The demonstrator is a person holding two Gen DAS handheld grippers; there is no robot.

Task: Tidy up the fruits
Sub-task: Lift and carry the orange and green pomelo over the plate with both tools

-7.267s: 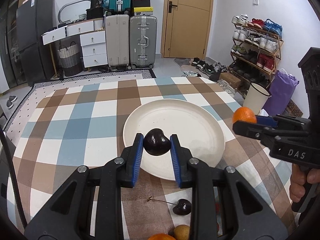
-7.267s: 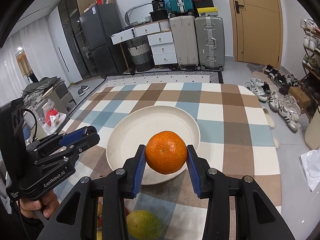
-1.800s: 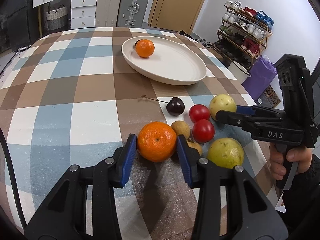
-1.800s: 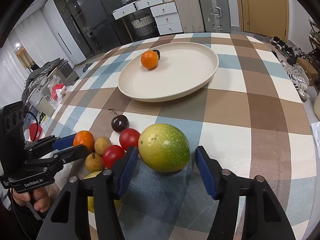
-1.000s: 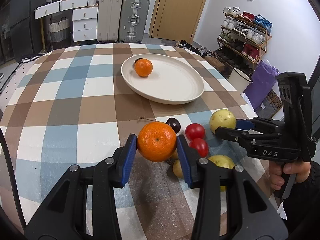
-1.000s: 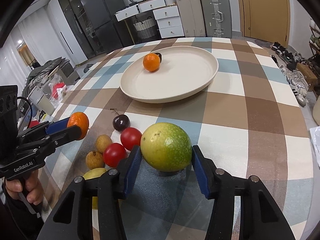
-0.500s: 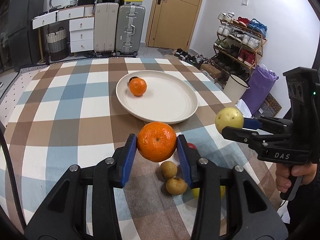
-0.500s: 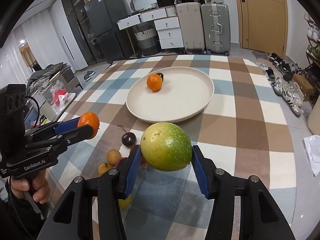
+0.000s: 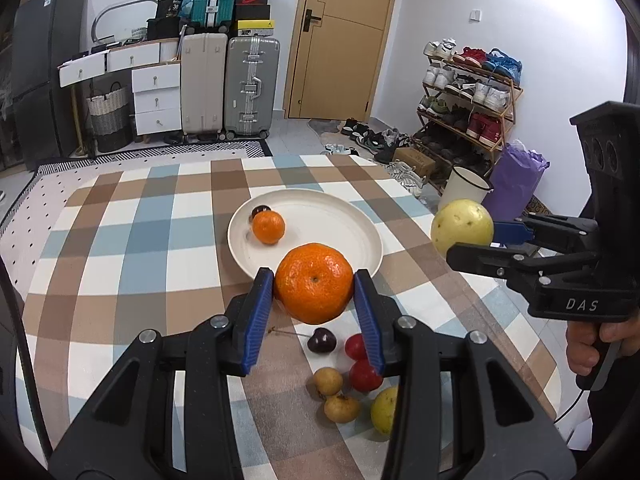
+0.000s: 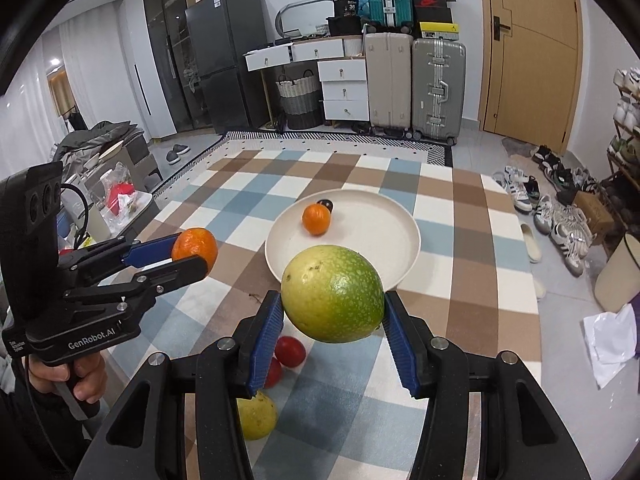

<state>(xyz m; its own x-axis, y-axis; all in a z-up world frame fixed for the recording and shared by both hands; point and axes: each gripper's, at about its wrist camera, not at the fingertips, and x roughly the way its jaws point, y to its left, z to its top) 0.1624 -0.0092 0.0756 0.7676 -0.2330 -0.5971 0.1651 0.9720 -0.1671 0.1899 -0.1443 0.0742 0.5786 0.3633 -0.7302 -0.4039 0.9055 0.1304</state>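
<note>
My left gripper (image 9: 314,294) is shut on an orange mandarin (image 9: 314,282), held in the air above the checked table; it also shows at the left of the right wrist view as left gripper (image 10: 188,254). My right gripper (image 10: 332,308) is shut on a green-yellow round fruit (image 10: 332,294), seen from the left wrist as a pale fruit (image 9: 462,228). Ahead lies the cream plate (image 9: 344,220) with a mandarin (image 9: 269,227) and a dark cherry (image 9: 259,211). Below on the cloth lie a cherry (image 9: 321,340), two red tomatoes (image 9: 364,374), two brown longans (image 9: 328,381) and a yellow fruit (image 9: 384,410).
The table's right edge drops to a floor with shoes, a white bucket (image 9: 464,188) and a shoe rack (image 9: 468,92). Suitcases (image 9: 252,84) and white drawers (image 9: 156,98) stand beyond the far edge. A person's hand (image 9: 592,344) grips the right tool.
Both grippers have risen with their fruit; the table and the plate look farther below, and the loose fruits have slid under the fingers. Neither grip has changed.
</note>
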